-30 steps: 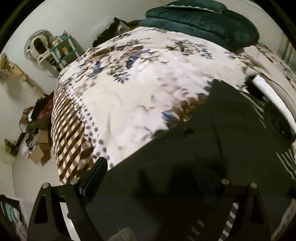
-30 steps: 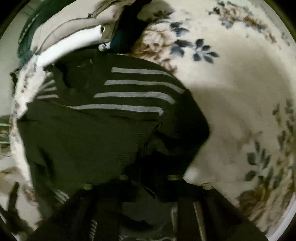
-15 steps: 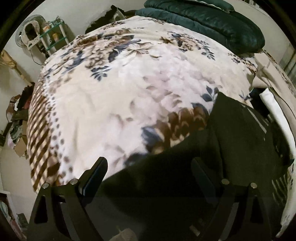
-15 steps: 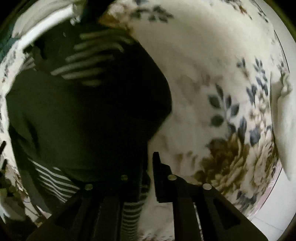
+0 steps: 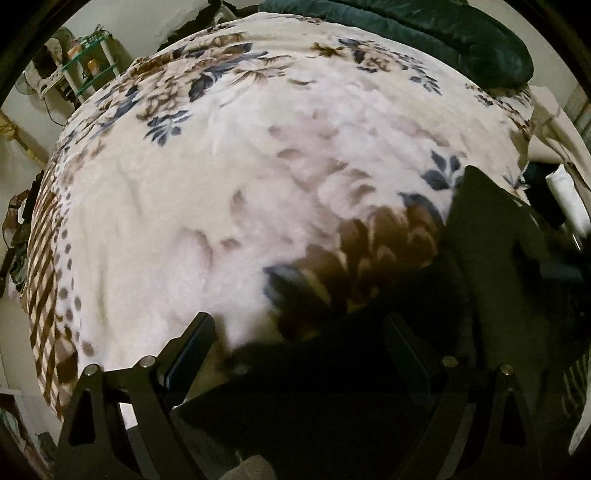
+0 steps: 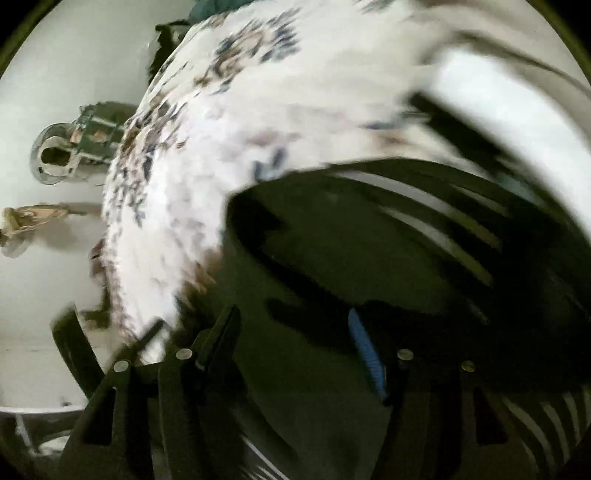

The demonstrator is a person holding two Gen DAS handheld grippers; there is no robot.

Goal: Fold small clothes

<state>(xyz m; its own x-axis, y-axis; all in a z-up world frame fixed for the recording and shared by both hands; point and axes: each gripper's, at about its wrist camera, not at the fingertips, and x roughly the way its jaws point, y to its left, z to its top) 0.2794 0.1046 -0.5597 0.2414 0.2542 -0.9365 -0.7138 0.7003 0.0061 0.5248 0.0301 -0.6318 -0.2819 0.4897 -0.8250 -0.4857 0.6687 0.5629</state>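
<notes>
A dark green knit garment with grey stripes (image 5: 491, 280) lies on the floral blanket (image 5: 258, 166) of a bed. In the left wrist view my left gripper (image 5: 299, 332) is open, its jaws wide apart over the garment's near edge, with cloth between and below them. In the right wrist view, which is motion-blurred, the garment (image 6: 388, 236) fills the lower right with its stripes showing. My right gripper (image 6: 295, 325) is open and wide, just above the dark cloth, holding nothing.
A dark green quilt (image 5: 443, 33) lies at the head of the bed. A white roll (image 5: 569, 199) and other clothes lie at the right edge. A shelf and fan (image 5: 74, 74) stand by the wall to the left.
My right gripper, shut on the garment's edge before, has let go, opened wide and swung round towards the wall. My left gripper has drawn back to the garment's edge, so more blanket shows.
</notes>
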